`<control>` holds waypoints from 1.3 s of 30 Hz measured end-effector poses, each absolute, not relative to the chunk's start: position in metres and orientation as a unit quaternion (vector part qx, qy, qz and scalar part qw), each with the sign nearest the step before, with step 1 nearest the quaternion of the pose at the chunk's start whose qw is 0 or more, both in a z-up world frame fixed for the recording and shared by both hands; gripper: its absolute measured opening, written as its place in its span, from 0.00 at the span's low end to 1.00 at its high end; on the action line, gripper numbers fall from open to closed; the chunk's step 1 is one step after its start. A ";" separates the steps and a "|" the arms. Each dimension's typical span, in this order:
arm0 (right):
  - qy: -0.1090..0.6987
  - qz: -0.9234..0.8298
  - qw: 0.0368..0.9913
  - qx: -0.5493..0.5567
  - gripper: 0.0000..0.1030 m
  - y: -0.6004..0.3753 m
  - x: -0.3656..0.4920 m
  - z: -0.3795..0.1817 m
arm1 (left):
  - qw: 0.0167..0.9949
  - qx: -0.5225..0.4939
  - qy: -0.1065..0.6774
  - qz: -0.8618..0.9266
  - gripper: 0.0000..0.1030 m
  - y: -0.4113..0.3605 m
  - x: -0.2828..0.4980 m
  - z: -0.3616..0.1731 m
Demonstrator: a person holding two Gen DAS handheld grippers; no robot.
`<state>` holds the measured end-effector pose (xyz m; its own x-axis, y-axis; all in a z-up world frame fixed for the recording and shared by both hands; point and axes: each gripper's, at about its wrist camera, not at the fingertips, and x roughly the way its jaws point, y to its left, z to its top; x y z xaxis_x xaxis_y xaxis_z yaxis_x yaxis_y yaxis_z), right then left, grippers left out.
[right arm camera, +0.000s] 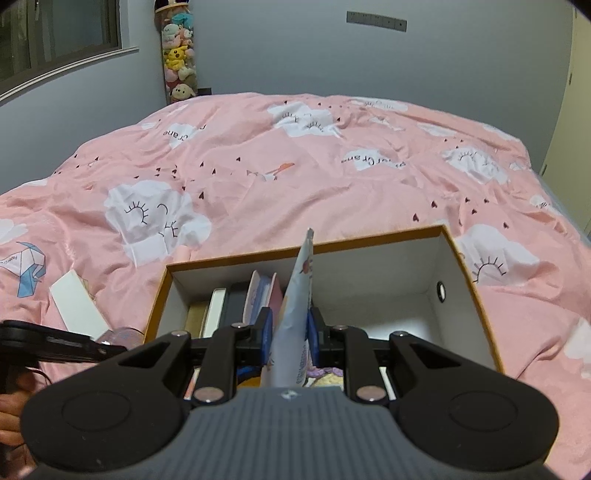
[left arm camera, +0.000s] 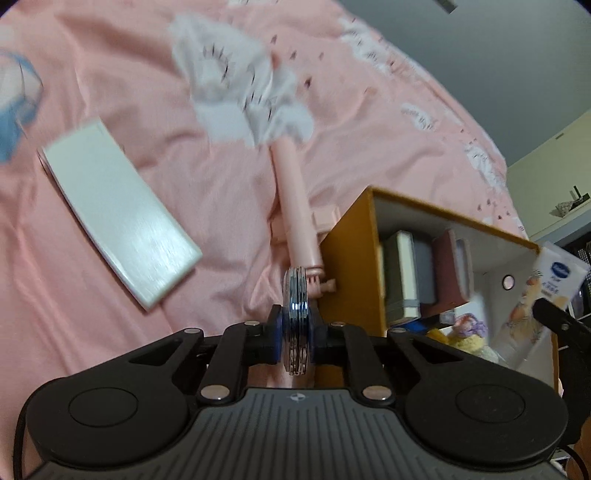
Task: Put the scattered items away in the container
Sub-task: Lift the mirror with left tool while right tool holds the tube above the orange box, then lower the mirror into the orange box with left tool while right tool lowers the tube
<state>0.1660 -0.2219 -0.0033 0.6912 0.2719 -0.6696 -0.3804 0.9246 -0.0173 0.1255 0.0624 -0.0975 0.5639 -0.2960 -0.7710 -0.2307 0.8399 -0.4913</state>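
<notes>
While the left hand-held gripper (left arm camera: 297,334) clamps a thin, stiff, slippery metal disc (left arm camera: 295,295) edge-on, best pinched across its flat faces, the box (left arm camera: 351,258) lies at 3 o'clock, and the right hand-held gripper (right arm camera: 290,328) holds a light, crushable pouch (right arm camera: 297,295) over it.

A bedroom with a wide pink bed and grey-blue walls.

The pink duvet (right arm camera: 295,177) covers the whole bed, printed with white clouds that have sleepy eyes, small dark hearts and a blue folded-paper crane (right arm camera: 27,267) near its left edge. In the far left corner stands a tall clear tube of soft toys (right arm camera: 179,55), stacked one on another, a yellow one in the middle. A window (right arm camera: 59,33) with a dark pane sits in the left wall above a pale sill. High on the back wall is a grey strip of sockets (right arm camera: 376,20).
</notes>
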 end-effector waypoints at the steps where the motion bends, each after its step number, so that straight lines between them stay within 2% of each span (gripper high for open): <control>1: 0.349 0.177 0.917 -0.076 0.21 -0.223 0.165 -0.002 | 0.843 -0.281 0.458 -0.021 0.14 0.065 0.119 -0.090; 9: 0.331 0.176 0.925 -0.061 0.21 -0.235 0.159 0.007 | 0.882 -0.259 0.386 -0.076 0.14 0.041 0.124 -0.033; 14: 0.320 0.189 0.928 -0.029 0.21 -0.244 0.165 0.012 | 0.885 -0.244 0.374 -0.131 0.14 0.016 0.136 -0.012; 25: 0.306 0.172 0.936 0.004 0.21 -0.277 0.198 0.002 | 0.853 -0.229 0.414 -0.221 0.14 -0.068 0.215 -0.025; 33: 0.319 0.180 0.930 0.035 0.21 -0.285 0.226 -0.026 | 0.839 -0.205 0.461 -0.205 0.14 -0.109 0.254 -0.064; 39: 0.338 0.182 0.923 0.019 0.21 -0.278 0.242 -0.044 | 0.844 -0.169 0.477 -0.178 0.14 -0.120 0.264 -0.075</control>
<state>0.2416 -0.2784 -0.0442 0.7050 0.3489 -0.6174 -0.3236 0.9329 0.1577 0.2635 -0.1203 -0.0754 0.4810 -0.4620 -0.7451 0.1385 0.8793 -0.4557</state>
